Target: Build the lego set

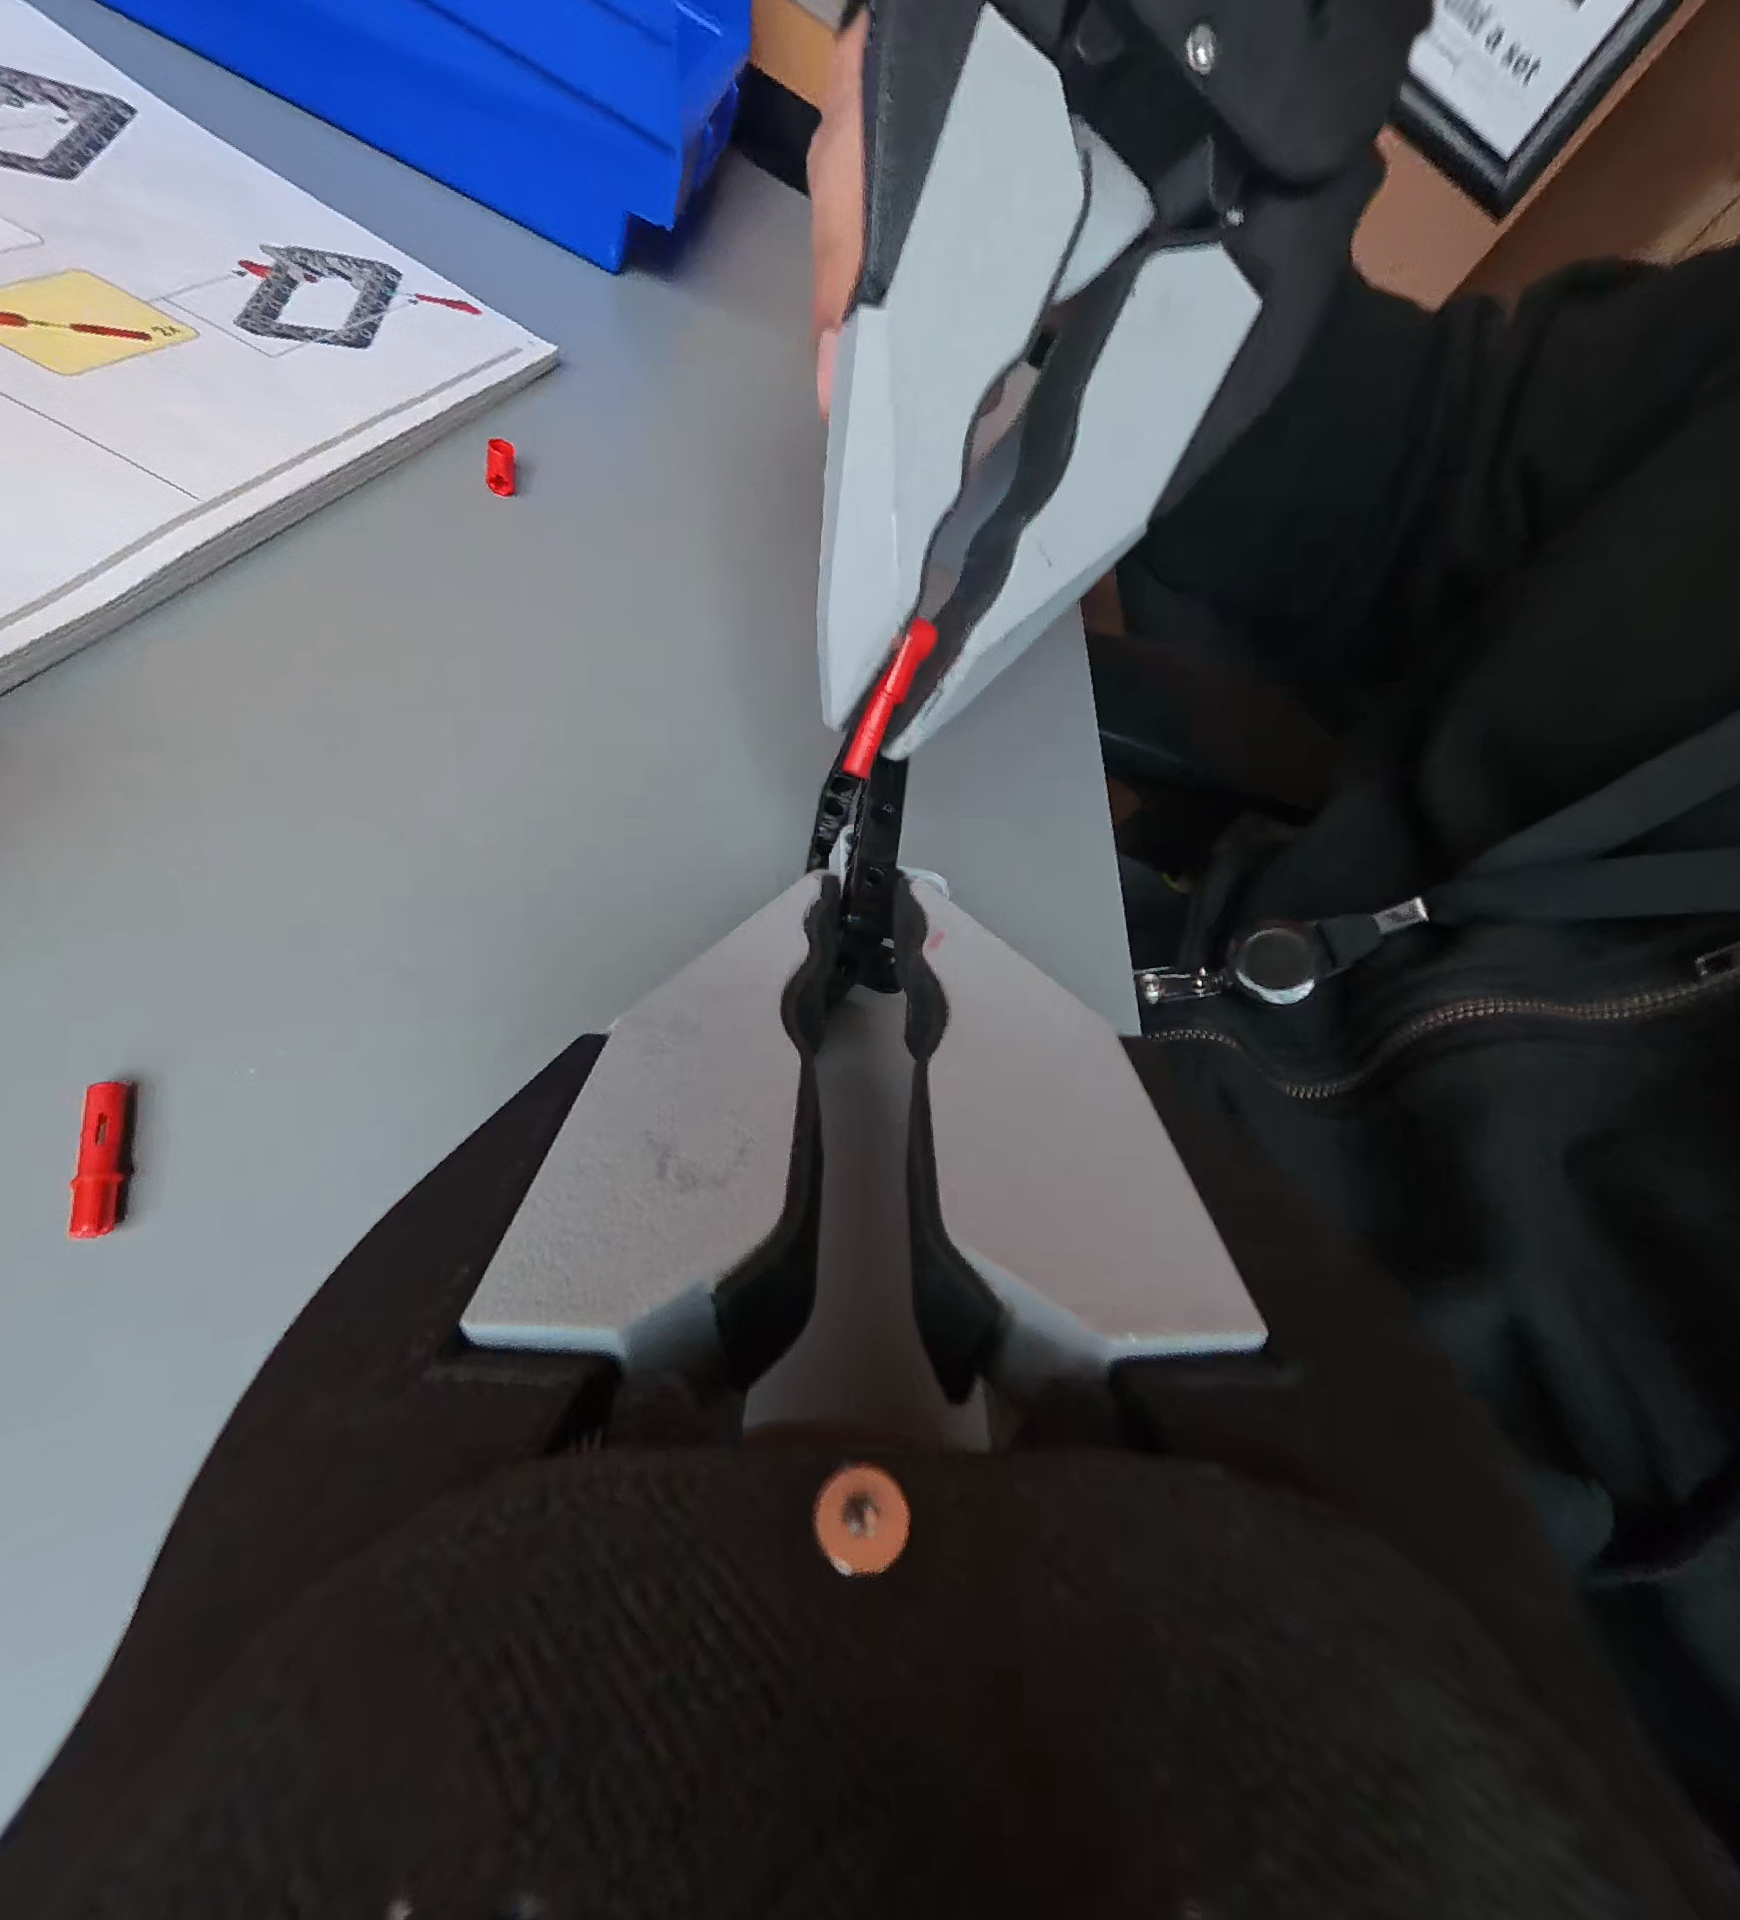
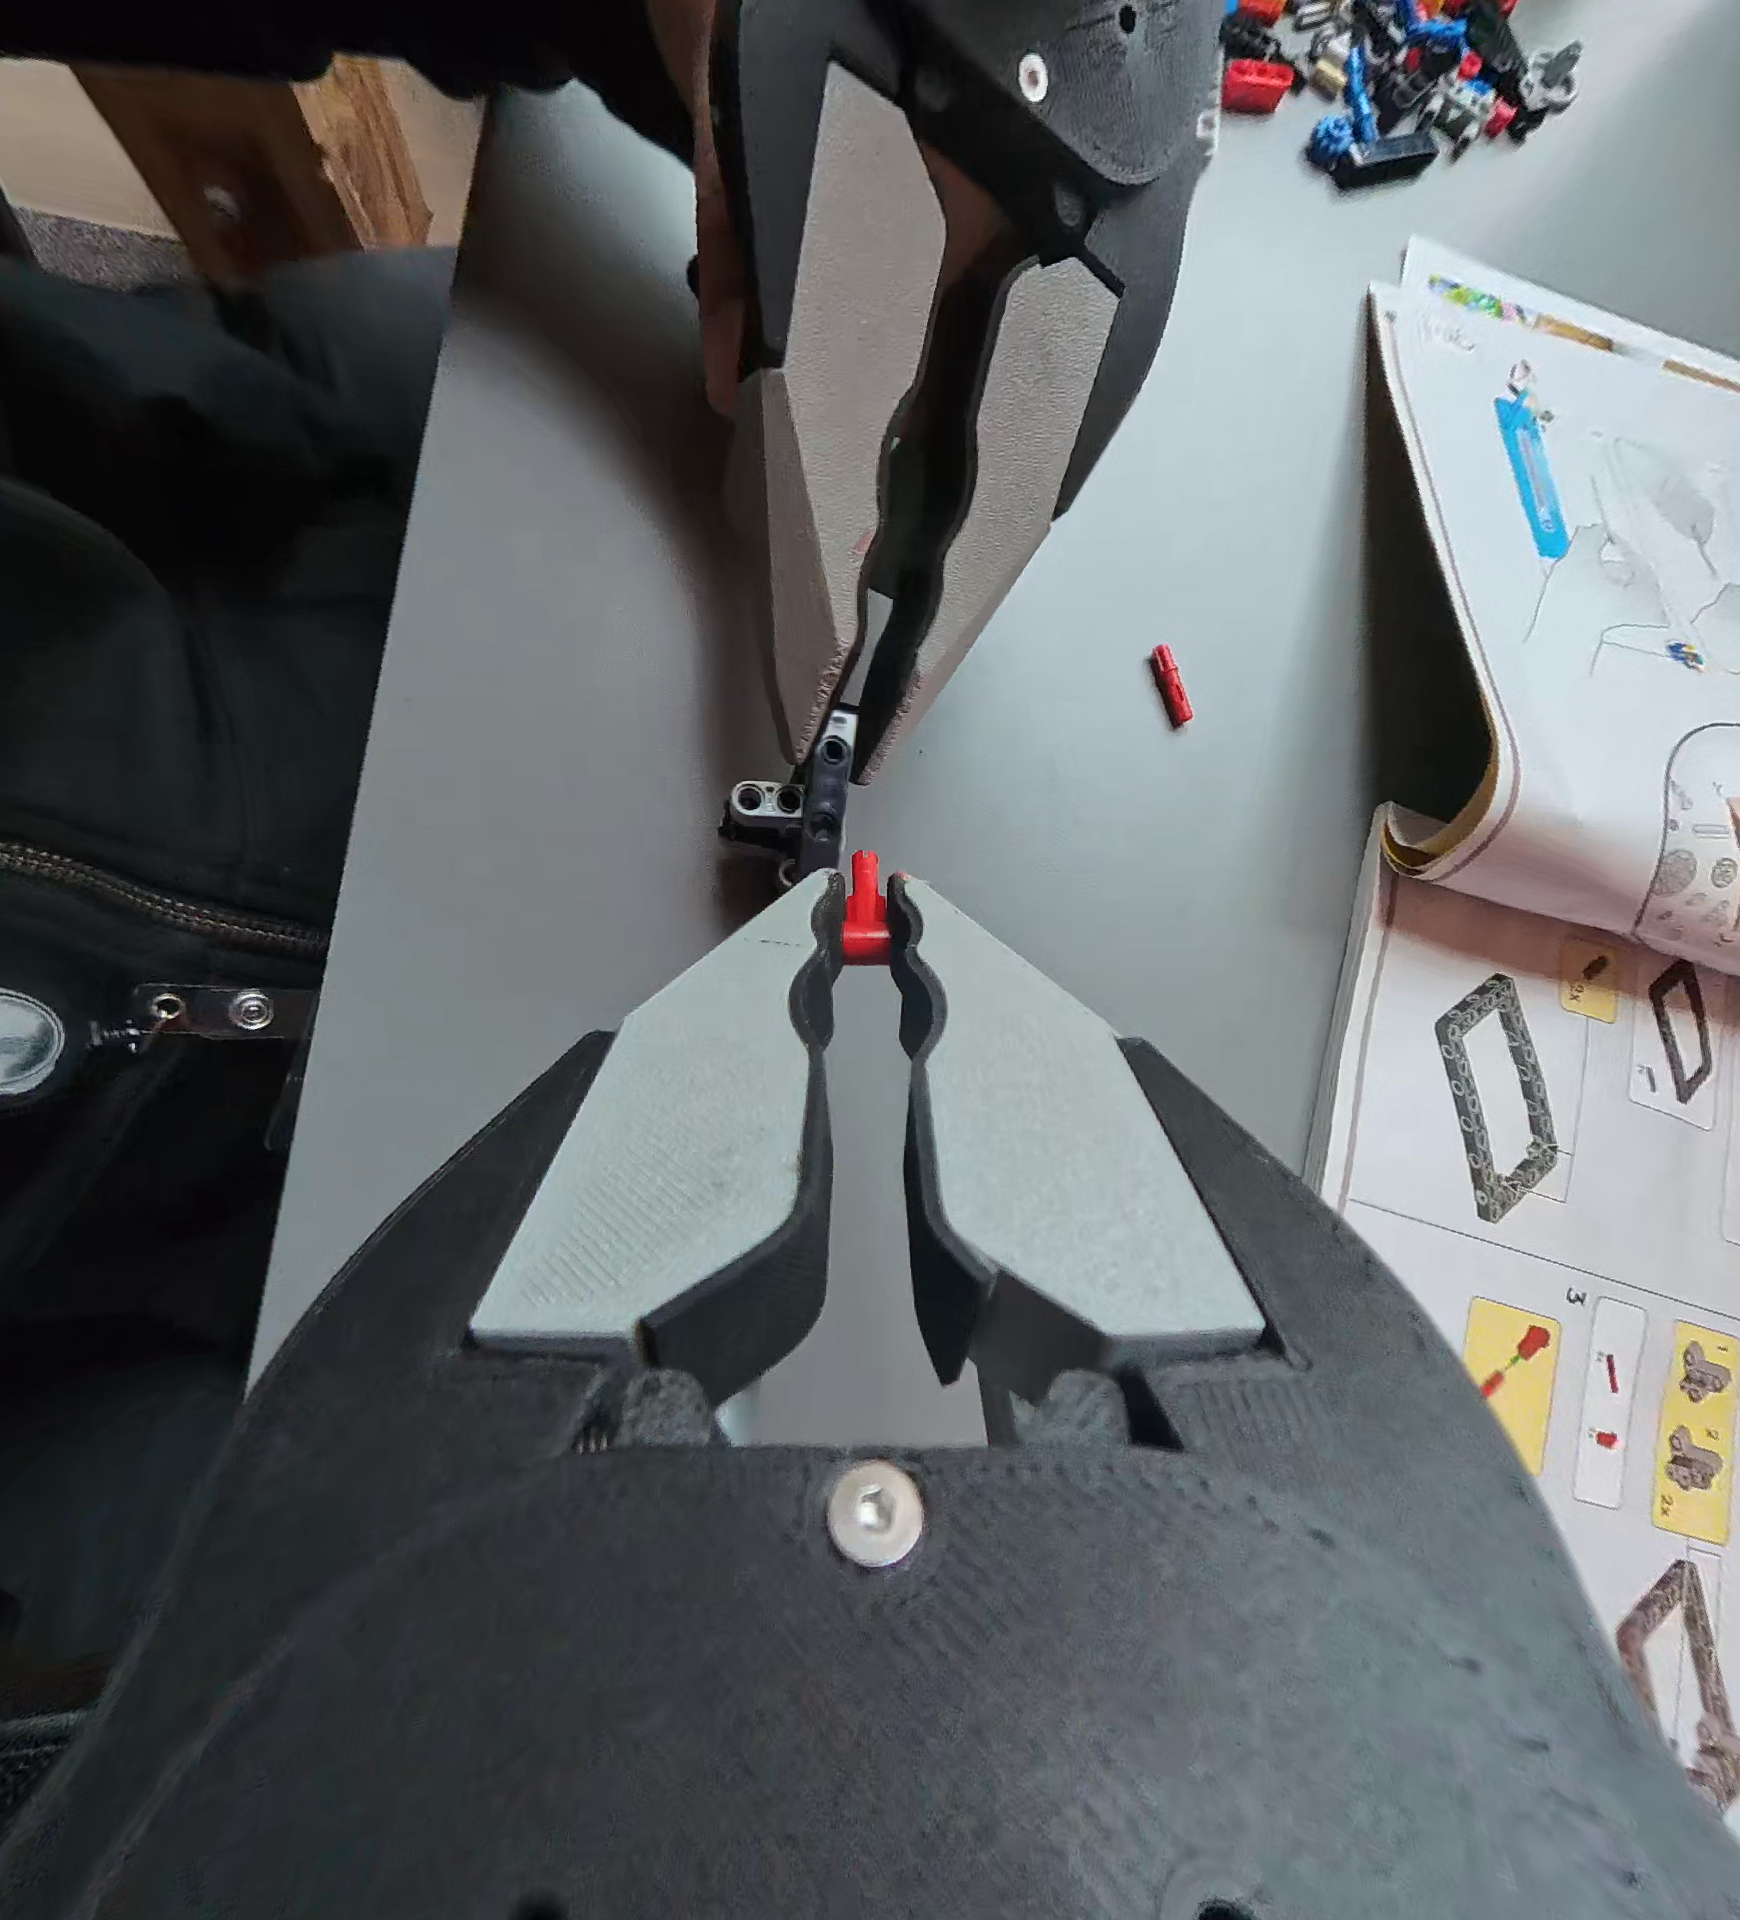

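My left gripper is shut on a black lego frame and holds it above the grey table's near edge. My right gripper is shut on a red axle pin, whose tip points at the frame. In the left wrist view the right gripper comes down from above with the red pin touching the frame's top. In the right wrist view the left gripper reaches in from above, holding the frame.
Two loose red pins lie on the grey table; one shows in the right wrist view. An open instruction booklet lies beside them. A blue bin and a pile of lego parts sit farther back. A person in black sits at the table's edge. Left and right tips are no more than a few centimetres apart.
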Demonstrator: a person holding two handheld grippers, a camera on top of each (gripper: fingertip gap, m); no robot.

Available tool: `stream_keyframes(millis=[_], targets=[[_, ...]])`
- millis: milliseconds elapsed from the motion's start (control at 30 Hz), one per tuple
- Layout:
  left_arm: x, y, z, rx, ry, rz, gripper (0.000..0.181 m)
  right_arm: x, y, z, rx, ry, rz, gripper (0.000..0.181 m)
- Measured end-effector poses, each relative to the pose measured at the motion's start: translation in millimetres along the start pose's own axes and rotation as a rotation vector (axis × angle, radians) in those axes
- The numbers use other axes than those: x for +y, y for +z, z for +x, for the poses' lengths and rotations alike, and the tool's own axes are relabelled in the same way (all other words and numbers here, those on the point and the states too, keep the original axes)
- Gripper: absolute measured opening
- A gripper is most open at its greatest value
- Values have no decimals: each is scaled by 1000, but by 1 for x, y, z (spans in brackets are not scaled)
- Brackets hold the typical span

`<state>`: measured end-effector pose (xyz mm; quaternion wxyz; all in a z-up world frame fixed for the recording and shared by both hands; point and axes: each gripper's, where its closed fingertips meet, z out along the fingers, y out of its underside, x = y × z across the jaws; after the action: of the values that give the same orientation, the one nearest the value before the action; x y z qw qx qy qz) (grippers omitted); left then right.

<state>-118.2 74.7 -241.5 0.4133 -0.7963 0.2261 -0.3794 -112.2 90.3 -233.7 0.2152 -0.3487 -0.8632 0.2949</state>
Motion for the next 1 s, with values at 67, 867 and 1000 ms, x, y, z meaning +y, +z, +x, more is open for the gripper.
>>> stream_keyframes(millis=[67,867,1000], targets=[[-3,-3,-4,-13,-27,24,7,-3,1,1,5,18,14,5],[-2,13,7,-135,291,-15,6,5,-5,-14,-171,-24,-405,5],[-1,14,9,-139,317,-17,6,5,-5,-16,-176,-45,-469,5]])
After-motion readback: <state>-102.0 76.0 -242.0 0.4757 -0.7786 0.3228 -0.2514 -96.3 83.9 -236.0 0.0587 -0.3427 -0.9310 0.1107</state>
